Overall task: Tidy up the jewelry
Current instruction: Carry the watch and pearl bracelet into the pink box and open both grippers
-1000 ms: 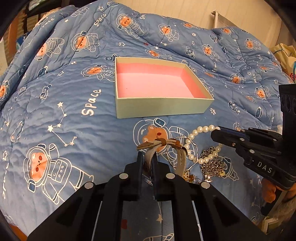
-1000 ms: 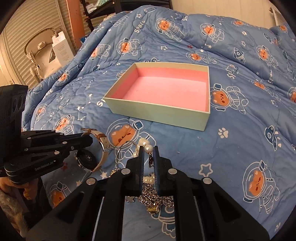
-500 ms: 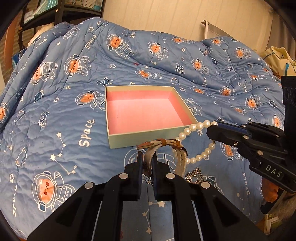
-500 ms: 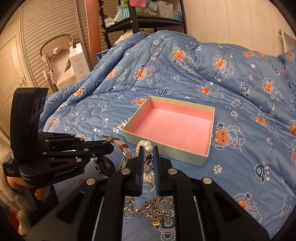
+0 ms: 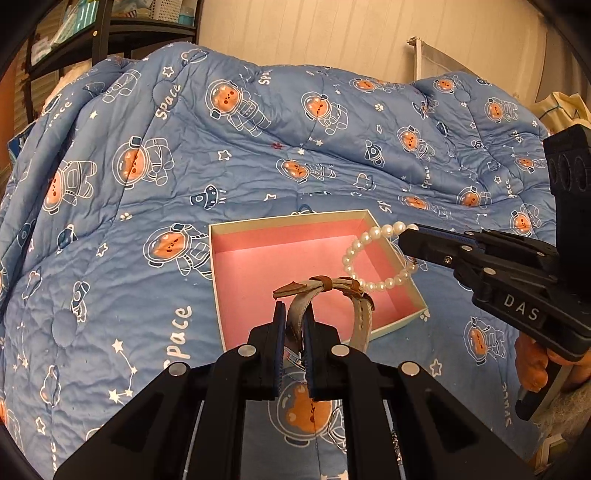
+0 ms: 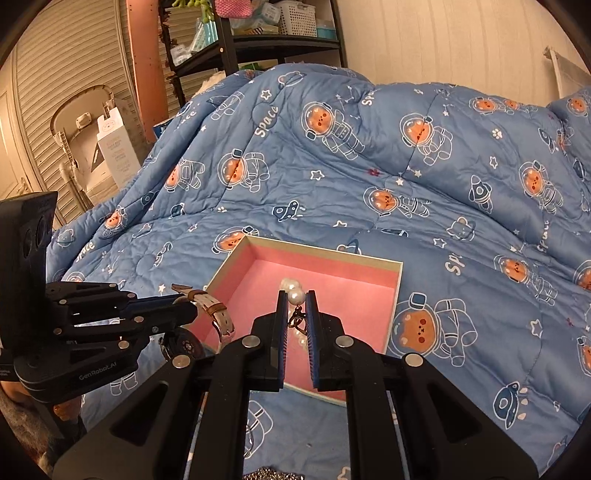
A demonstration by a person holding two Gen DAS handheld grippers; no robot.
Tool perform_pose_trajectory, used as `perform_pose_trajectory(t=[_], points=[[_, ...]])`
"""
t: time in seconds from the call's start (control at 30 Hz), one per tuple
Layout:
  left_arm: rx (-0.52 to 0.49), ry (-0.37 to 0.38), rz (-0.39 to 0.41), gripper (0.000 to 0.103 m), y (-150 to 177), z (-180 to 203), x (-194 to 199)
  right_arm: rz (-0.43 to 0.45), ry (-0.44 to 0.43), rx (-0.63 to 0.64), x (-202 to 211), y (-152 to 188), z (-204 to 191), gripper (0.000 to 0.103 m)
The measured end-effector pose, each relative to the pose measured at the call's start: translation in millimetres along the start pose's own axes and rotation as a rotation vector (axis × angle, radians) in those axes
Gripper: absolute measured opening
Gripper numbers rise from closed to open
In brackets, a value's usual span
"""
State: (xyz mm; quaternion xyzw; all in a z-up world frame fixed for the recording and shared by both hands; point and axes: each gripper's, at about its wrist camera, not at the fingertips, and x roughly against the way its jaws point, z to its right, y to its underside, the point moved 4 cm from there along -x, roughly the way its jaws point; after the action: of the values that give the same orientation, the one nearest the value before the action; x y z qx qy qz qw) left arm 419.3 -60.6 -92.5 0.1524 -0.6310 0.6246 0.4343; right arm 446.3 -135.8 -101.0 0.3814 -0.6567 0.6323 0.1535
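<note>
A shallow box with a pink lining lies on the blue bedspread. My left gripper is shut on a wristwatch with a beige strap, held in the air above the box's near edge. My right gripper is shut on a pearl bracelet, which hangs as a loop over the box's right side. The watch's dark face dangles below the left fingers.
A blue quilt with astronaut bears covers the bed. A silver chain lies at the bottom edge of the right wrist view. A black shelf with baskets and a white carton stand at the back left. A hand holds the right gripper.
Both grippers have risen from the quilt and moved toward the box, the left carrying the watch and the right the pearl bracelet. The chain stayed behind on the quilt.
</note>
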Motion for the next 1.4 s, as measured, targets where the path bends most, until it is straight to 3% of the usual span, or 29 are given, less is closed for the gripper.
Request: perform_pose_trajectory(t=[0.13,0.4,0.73,0.97,1.03,1.1,1.13,1.23,1.33,1.4], points=[[0.004,0.005,-0.069,0.009,-10.2,-3.3,-29.5,-0.06,-0.054,-0.046,-28.9,-3.5,9.7,0.01],[-0.039,-0.004,-0.203,0.009,-15.8,-0.7,-77.3,-0.163,-0.062,-0.165,-74.7,-2.8,38.0,0.01],[-0.049,-0.036,-0.274,0.009,-17.5,-1.8,-103.9,-0.225,0.08,0.005,-109.8,-5.6,41.5,0.01],[-0.069,-0.056,-0.278,0.009,-19.0,-0.9,-109.6,-0.259,0.119,0.063,-126.5,-1.3,43.3,0.01],[-0.076,-0.061,-0.269,0.014,-19.5,0.0,-108.3,-0.26,0.128,0.072,-127.8,-0.5,43.7,0.01],[-0.077,-0.068,-0.245,0.04,-22.0,-0.2,-104.8,-0.257,0.126,0.082,-126.8,-0.2,43.3,0.018],[-0.076,-0.08,-0.226,0.045,-23.7,-1.1,-101.7,-0.251,0.128,0.083,-125.4,-0.4,43.4,0.027],[-0.083,-0.102,-0.188,0.052,-28.9,-5.6,-94.2,-0.216,0.125,0.066,-119.4,-4.7,45.8,0.045],[-0.059,-0.091,-0.153,0.058,-35.6,-10.4,-83.3,-0.193,0.117,0.048,-112.1,-10.9,45.8,0.047],[-0.036,-0.084,-0.117,0.068,-40.9,-14.1,-72.4,-0.163,0.124,0.048,-103.8,-15.7,43.7,0.049]])
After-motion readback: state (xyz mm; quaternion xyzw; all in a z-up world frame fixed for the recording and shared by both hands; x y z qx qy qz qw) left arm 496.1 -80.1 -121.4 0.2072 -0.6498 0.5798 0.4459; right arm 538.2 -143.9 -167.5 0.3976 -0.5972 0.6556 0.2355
